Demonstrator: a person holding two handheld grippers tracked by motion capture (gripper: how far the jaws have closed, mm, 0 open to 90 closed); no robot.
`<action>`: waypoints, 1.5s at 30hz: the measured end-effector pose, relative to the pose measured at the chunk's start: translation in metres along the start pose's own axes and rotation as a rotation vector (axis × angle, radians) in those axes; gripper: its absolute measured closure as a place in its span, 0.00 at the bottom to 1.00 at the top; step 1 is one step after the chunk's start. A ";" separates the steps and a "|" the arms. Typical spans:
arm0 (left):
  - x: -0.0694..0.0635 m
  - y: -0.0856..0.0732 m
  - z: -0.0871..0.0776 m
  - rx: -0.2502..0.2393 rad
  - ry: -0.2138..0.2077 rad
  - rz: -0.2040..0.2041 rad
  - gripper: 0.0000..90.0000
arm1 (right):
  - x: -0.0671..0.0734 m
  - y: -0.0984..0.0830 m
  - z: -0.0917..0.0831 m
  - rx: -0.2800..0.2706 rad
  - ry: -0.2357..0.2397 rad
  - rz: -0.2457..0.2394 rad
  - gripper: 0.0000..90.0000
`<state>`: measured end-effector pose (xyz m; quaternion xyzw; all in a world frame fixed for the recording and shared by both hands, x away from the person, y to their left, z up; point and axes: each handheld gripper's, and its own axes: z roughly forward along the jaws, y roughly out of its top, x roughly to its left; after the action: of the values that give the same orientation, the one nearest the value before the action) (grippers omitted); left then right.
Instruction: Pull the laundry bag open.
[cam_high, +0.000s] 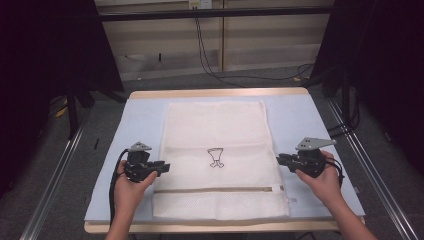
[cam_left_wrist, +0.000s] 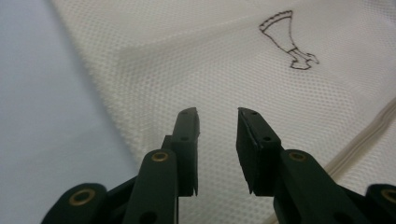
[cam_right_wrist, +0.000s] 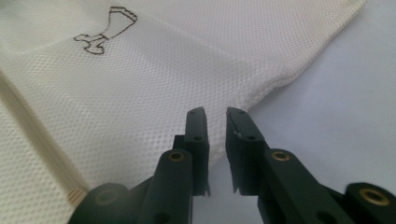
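Note:
A white mesh laundry bag (cam_high: 215, 130) lies flat on the pale blue mat (cam_high: 142, 117), with a small black line drawing (cam_high: 215, 158) at its middle and a zipper (cam_high: 215, 190) across its near end. My left gripper (cam_high: 165, 167) hovers at the bag's left edge, pointing right. In the left gripper view the left gripper (cam_left_wrist: 217, 116) is open over the mesh (cam_left_wrist: 210, 70), with nothing between its jaws. My right gripper (cam_high: 279, 159) sits at the bag's right edge, pointing left. In the right gripper view the right gripper (cam_right_wrist: 215, 114) shows a narrow empty gap above the bag's edge (cam_right_wrist: 140, 84).
The mat covers a wooden table (cam_high: 220, 93) whose near edge runs under my forearms. Metal rails (cam_high: 55, 170) flank the table on both sides. Cables (cam_high: 210, 60) trail over the floor behind it. Bare mat (cam_high: 310, 125) borders the bag on each side.

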<state>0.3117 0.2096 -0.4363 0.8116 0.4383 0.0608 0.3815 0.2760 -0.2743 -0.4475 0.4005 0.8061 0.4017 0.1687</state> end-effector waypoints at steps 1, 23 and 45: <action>-0.004 0.002 0.001 0.013 -0.017 0.013 0.76 | 0.002 -0.002 -0.002 0.000 0.005 -0.010 0.95; -0.102 0.037 0.047 0.049 -0.216 0.232 0.58 | 0.023 -0.031 -0.009 0.018 0.064 -0.093 1.00; -0.162 0.051 0.099 0.166 -0.384 0.006 0.76 | 0.030 -0.039 -0.007 0.030 0.076 -0.143 1.00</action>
<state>0.2896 0.0144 -0.4334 0.8383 0.3586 -0.1303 0.3895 0.2333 -0.2687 -0.4726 0.3287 0.8444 0.3913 0.1606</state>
